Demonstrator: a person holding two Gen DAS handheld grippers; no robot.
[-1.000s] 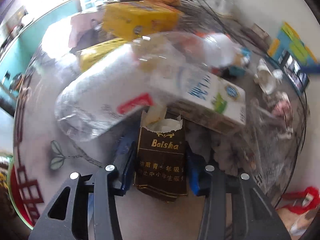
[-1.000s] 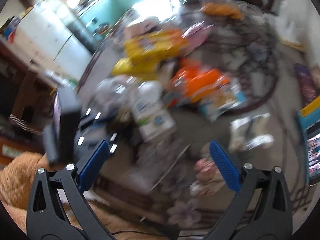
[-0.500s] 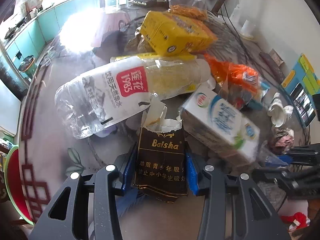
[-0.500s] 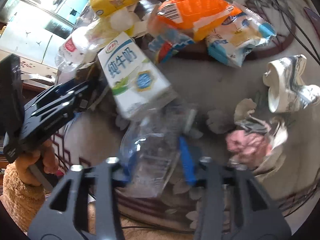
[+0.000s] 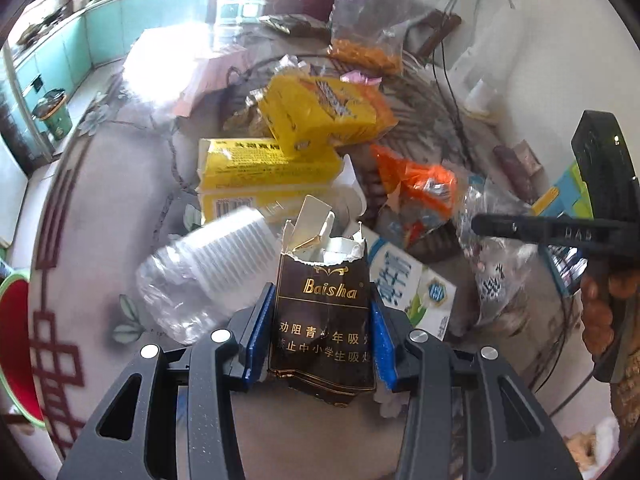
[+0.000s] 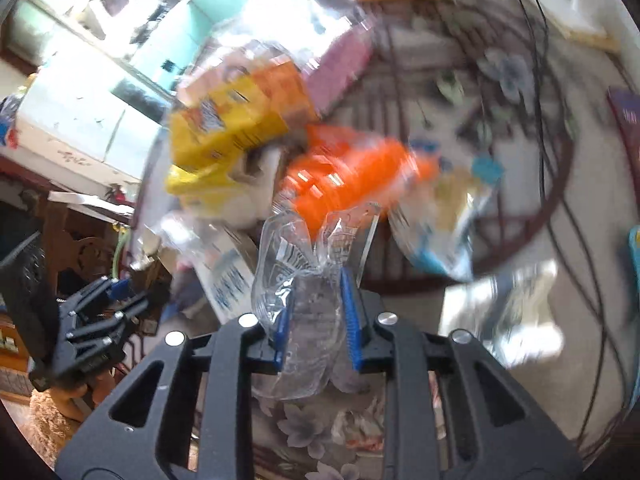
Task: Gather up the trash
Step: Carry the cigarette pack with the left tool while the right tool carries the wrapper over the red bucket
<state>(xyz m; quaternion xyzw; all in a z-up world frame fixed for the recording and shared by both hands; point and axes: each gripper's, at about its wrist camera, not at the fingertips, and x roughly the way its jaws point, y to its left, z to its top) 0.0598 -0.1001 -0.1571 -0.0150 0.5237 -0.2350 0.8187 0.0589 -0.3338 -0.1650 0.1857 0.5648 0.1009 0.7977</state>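
Note:
In the left wrist view my left gripper [image 5: 320, 336] is shut on a torn brown Baisha cigarette pack [image 5: 324, 308], held upright above the round table [image 5: 100, 200]. Behind the pack lie a clear crushed bottle [image 5: 200, 276], a milk carton [image 5: 412, 284], yellow boxes [image 5: 304, 116] and an orange wrapper [image 5: 416, 184]. My right gripper [image 6: 316, 320] has its jaws closing, and its blue pads pinch a crumpled clear plastic wrapper [image 6: 300, 272]. The same wrapper [image 5: 492, 248] hangs from the right gripper's fingers [image 5: 520, 226] at the right of the left wrist view. The left gripper [image 6: 96, 320] shows at the left of the right wrist view.
A red basin with a green rim [image 5: 16, 340] sits beyond the table's left edge. A bag of orange snacks [image 5: 364, 52] and black cables [image 5: 448, 92] lie at the far side. More wrappers [image 6: 452, 216] lie right of the pile.
The right gripper swung in from wide open, closed on the clear wrapper and lifted it. The left gripper rose with the cigarette pack. The clear bottle rolled, hiding its red label.

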